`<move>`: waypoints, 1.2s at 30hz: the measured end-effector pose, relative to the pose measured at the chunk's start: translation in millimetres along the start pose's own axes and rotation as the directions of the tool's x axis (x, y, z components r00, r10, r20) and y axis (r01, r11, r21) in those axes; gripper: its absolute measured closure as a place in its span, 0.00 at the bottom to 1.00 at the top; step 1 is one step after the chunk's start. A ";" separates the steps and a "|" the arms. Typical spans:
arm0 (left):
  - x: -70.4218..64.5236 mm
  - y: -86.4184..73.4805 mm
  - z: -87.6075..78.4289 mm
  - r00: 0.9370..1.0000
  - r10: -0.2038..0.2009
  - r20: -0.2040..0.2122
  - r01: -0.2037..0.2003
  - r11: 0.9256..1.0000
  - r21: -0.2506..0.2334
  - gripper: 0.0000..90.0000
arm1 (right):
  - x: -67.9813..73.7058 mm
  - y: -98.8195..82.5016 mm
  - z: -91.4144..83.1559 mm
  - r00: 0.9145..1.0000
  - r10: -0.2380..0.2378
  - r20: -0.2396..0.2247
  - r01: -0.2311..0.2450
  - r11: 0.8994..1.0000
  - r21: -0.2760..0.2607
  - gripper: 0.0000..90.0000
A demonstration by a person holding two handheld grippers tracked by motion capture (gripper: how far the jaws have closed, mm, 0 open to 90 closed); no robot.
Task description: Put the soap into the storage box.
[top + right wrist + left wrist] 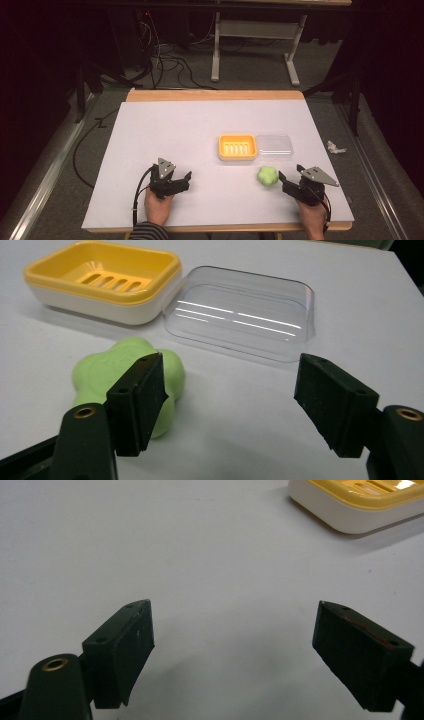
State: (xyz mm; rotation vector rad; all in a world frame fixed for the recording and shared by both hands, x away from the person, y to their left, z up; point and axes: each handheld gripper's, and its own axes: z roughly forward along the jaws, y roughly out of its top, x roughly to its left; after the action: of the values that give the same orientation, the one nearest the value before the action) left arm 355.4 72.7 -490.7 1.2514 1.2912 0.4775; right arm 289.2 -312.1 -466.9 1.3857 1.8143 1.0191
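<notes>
Right hand-held gripper [290, 181] released, jaws spread wide, nothing between them; it sits low over the worktop [165, 130] at its near right edge, person's hand [314, 216] behind it. In the right gripper view the same hand-held gripper [230, 405] looks past its own jaws: green soap [107, 372], a lumpy flower shape, lies on the worktop just beside and beyond the jaw on that view's left, partly hidden behind it, not inside the gap; touching or not, cannot tell. In the high view the soap [268, 176] is just ahead of the jaw tips. Farther out beyond the soap stands the yellow dish [237, 147] with slotted bottom and white underside, and right beside it, touching or nearly so, the clear lid [274, 146] lying hollow side up. Right gripper view shows the dish [125, 302] ahead of the soap and the lid [240, 315] straight beyond the open gap. Left hand-held gripper [186, 176] also released, jaws wide apart, holding nothing, low over the near left part of the worktop, well apart from the soap; hand [157, 206] behind it. Left gripper view: that hand-held gripper [232, 645] over bare worktop, a dish corner [350, 517] far ahead on that view's right.
</notes>
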 end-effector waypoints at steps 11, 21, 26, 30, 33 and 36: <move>-0.5 -0.3 0.9 1.000 -0.002 -0.003 0.002 1.000 0.004 0.20 | 14.3 1.7 -2.2 0.996 -0.038 -0.081 0.040 0.999 0.023 0.28; -0.1 -0.7 1.0 1.000 0.013 -0.007 -0.013 1.000 0.015 0.20 | 26.3 5.3 4.1 0.990 -0.053 -0.134 0.061 0.996 0.059 0.24; -0.3 -0.9 1.4 1.000 0.012 -0.006 -0.011 1.000 0.016 0.20 | 32.3 9.0 12.2 0.986 -0.072 -0.153 0.087 0.992 0.092 0.22; -0.9 -1.4 2.0 1.000 0.013 -0.008 -0.013 1.000 0.020 0.20 | 36.3 10.9 22.1 0.984 -0.084 -0.159 0.105 0.986 0.128 0.21; -1.2 -1.4 1.9 1.000 0.011 -0.007 -0.011 1.000 0.016 0.20 | 37.8 12.6 28.4 0.983 -0.091 -0.158 0.116 0.981 0.155 0.20; -0.9 -1.4 2.0 1.000 0.013 -0.008 -0.013 1.000 0.019 0.20 | 37.5 15.4 35.5 0.984 -0.091 -0.155 0.120 0.976 0.182 0.20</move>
State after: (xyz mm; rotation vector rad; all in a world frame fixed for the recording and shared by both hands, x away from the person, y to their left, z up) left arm 356.3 70.6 -491.9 1.2757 1.2978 0.4804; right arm 317.2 -266.4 -472.4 1.3373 2.1181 0.9322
